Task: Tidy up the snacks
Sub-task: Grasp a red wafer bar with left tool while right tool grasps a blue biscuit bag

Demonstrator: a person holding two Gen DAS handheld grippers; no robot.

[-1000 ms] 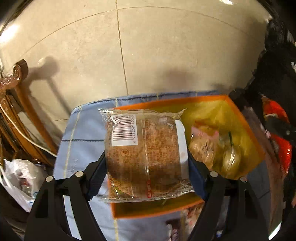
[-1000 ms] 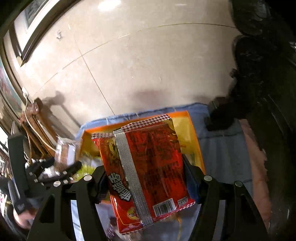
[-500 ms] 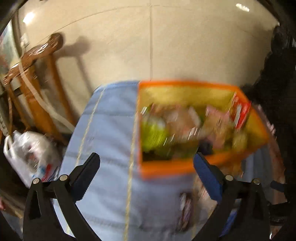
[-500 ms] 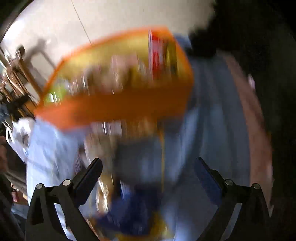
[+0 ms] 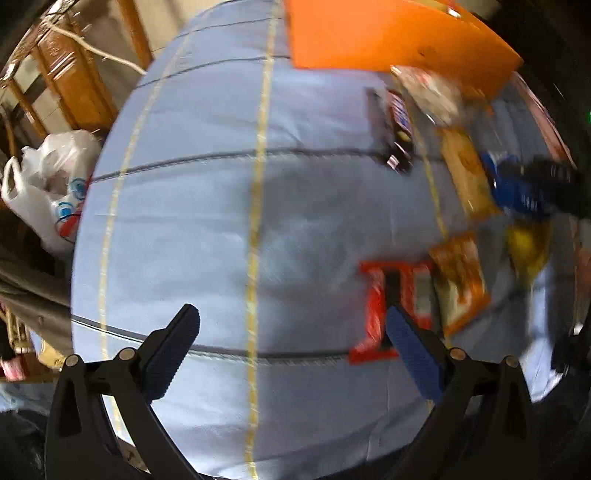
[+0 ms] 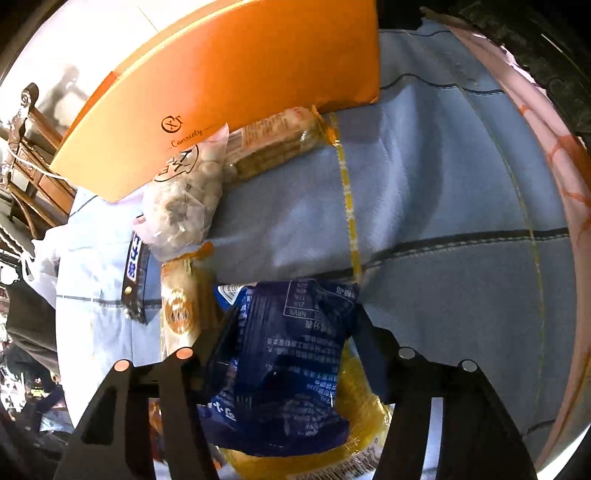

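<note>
Blue padded fingers (image 5: 173,347) of the left gripper (image 5: 291,343) stand spread wide with nothing between them, above a pale blue cloth (image 5: 207,192) with yellow and dark stitched lines. At about four o'clock in the left wrist view, a red rectangular snack packet (image 5: 373,306) lies flat on the cloth, its edge just behind the right-hand pad. Just beside it, toward three o'clock, lies an orange crinkled snack bag (image 5: 460,280). At one o'clock a dark wrapped candy bar (image 5: 397,129) lies near the wall of a bright orange box (image 5: 369,33) that fills the twelve o'clock edge. A white plastic shopping bag (image 5: 44,184) sits off the cloth at nine o'clock.

In the right wrist view, the right gripper (image 6: 291,332) has a dark blue foil snack pouch (image 6: 291,362) with white printed text between its fingers; whether they press it I cannot tell. The pouch lies on a yellow clear-wrapped packet (image 6: 365,424) at six o'clock. At ten o'clock a clear bag of pale round snacks (image 6: 184,195) rests against the orange box's wall, with a clear-wrapped stack of brown biscuits (image 6: 273,144) beside it toward eleven o'clock.
</note>
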